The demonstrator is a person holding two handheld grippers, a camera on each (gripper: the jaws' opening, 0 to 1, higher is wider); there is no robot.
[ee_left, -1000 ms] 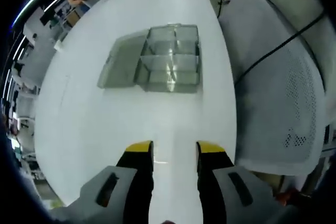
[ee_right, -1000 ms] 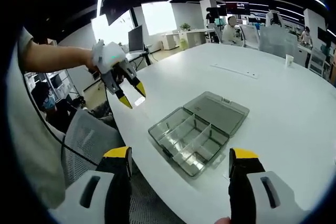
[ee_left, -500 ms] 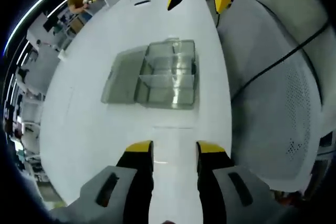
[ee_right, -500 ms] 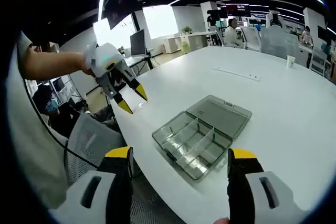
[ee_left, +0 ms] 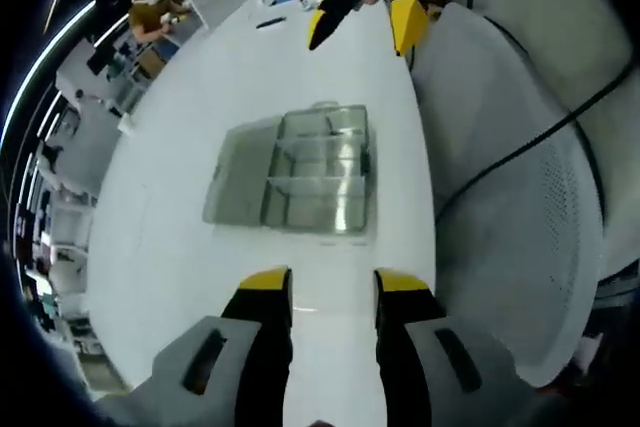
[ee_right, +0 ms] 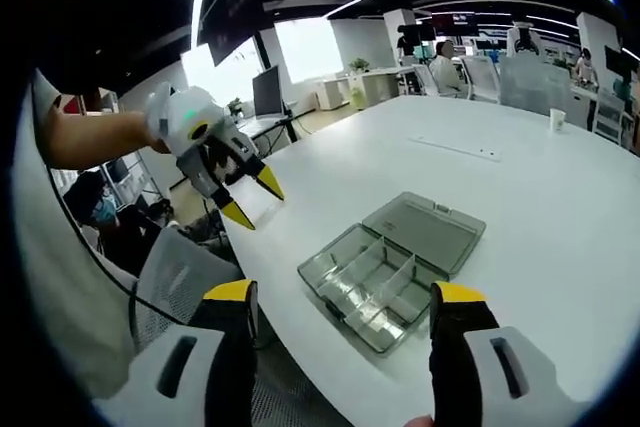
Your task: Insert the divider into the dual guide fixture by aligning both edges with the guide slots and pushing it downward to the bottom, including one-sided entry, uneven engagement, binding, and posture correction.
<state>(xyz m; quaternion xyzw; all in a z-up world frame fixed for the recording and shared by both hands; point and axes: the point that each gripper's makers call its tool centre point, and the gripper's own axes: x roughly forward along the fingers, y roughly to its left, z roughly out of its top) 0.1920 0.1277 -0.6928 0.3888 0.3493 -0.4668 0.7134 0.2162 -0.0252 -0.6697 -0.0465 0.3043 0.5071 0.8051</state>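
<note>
Both grippers hover above the open compartment box

The compartment box (ee_left: 300, 179) lies on the white worktop (ee_left: 190, 127), ahead of the left gripper (ee_left: 330, 292), jaws narrowly apart and empty; the right gripper (ee_right: 345, 299) stands wide, empty, box between its jaws

Bright overhead strip lighting, soft shadows, fisheye-warped edges
</note>
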